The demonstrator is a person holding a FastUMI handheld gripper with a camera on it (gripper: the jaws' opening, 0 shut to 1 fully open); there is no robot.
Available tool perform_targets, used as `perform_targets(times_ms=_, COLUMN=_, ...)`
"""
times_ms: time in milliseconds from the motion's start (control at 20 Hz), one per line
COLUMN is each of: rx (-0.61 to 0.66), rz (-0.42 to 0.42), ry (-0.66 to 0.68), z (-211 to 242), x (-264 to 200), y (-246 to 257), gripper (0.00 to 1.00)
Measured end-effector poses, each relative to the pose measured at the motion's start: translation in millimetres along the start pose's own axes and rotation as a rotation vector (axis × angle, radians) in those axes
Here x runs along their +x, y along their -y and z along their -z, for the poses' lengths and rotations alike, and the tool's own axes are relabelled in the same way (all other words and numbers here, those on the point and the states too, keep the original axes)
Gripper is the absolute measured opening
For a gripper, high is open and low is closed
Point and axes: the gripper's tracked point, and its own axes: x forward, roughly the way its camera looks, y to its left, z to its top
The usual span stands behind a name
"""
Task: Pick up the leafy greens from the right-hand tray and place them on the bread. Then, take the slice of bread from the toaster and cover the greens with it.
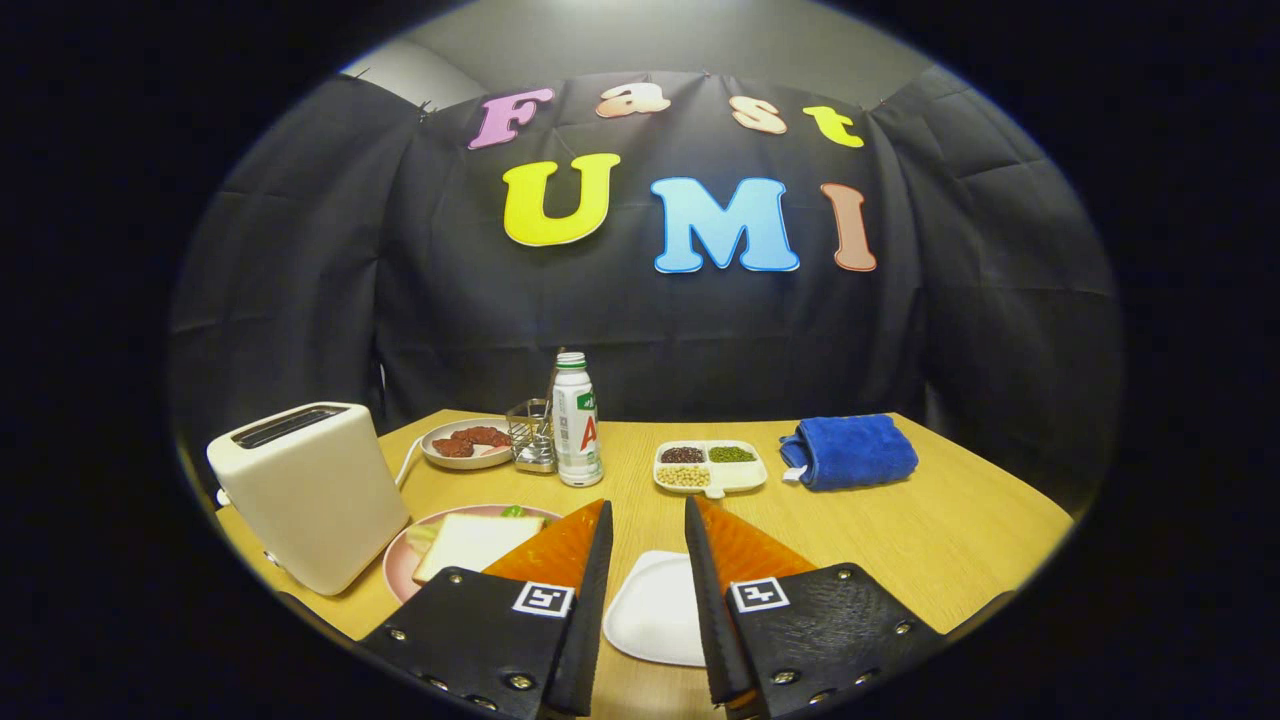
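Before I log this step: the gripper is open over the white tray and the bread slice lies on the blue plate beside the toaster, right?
Not quite. In the gripper view the bread slice lies on a pink plate, not blue. The rest holds: gripper open over the white tray, toaster beside the plate.

Beyond the claw [646,505], whose fingers stand apart holding nothing, the bench [900,520] looks like smooth, matt pale wood. The toaster [310,490] to its left has a satin plastic shell. Far right, the towel [850,450] is plush cloth.
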Motion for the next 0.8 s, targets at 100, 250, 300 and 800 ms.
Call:
perform_targets(times_ms=100, rx=-0.013, rz=0.016, ry=0.019, z=-3.2, x=-3.5, y=19.2, gripper=0.43)
perform_targets(times_ms=250, rx=-0.019, rz=0.026, ry=0.052, z=-8.5, x=-13.1, y=52.7, gripper=0.43)
perform_targets(times_ms=300, rx=-0.011, rz=0.024, ry=0.062, z=-11.9, x=-17.6, y=63.3, gripper=0.43)
perform_targets(times_ms=800, rx=-0.009, rz=-0.014, ry=0.111, z=-46.1, x=-23.3, y=188.1, gripper=0.43)
